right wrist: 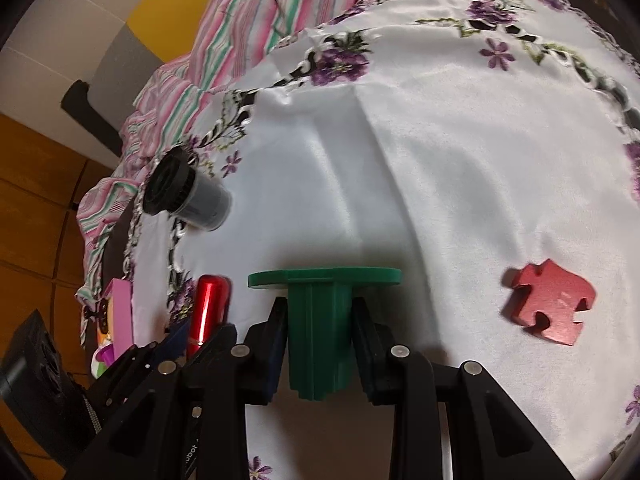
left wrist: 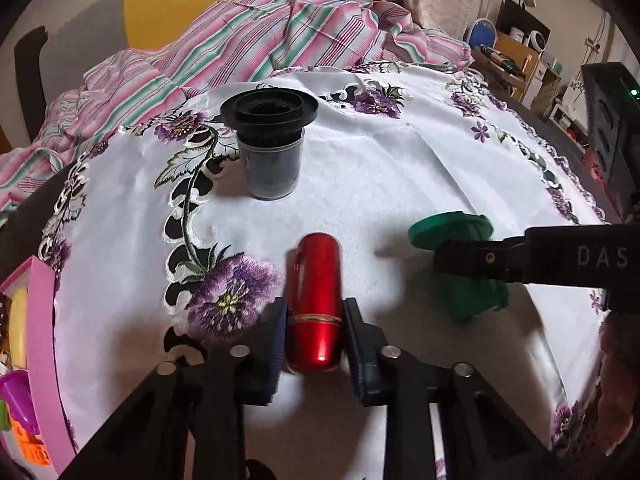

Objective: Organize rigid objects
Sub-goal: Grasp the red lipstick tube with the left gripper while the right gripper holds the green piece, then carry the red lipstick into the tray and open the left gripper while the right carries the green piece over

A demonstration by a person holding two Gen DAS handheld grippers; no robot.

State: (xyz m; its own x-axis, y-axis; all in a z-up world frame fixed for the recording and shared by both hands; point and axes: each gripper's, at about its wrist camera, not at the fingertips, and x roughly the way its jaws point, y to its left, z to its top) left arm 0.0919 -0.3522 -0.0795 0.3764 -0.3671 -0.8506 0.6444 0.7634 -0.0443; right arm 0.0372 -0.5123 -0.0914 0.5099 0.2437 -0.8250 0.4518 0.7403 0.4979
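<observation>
My left gripper (left wrist: pixel 315 320) is shut on a shiny red capsule-shaped case (left wrist: pixel 317 292) and holds it over the white flowered tablecloth (left wrist: pixel 380 176). The case also shows in the right wrist view (right wrist: pixel 208 304). My right gripper (right wrist: pixel 320 322) is shut on a green plastic part with a flat round flange (right wrist: pixel 320 320); it shows in the left wrist view (left wrist: pixel 460 256) at the right. A black cylindrical filter with a wide rim (left wrist: pixel 272 148) stands upright behind the case. A red jigsaw-shaped piece (right wrist: pixel 550 304) lies on the cloth to the right.
A pink-rimmed bin (left wrist: pixel 40 344) holding colourful toys sits at the left table edge. A striped pink and green cloth (left wrist: pixel 240 44) is heaped at the back. A black box (left wrist: pixel 612 120) stands at the right. Shelves and clutter (left wrist: pixel 516 52) lie beyond.
</observation>
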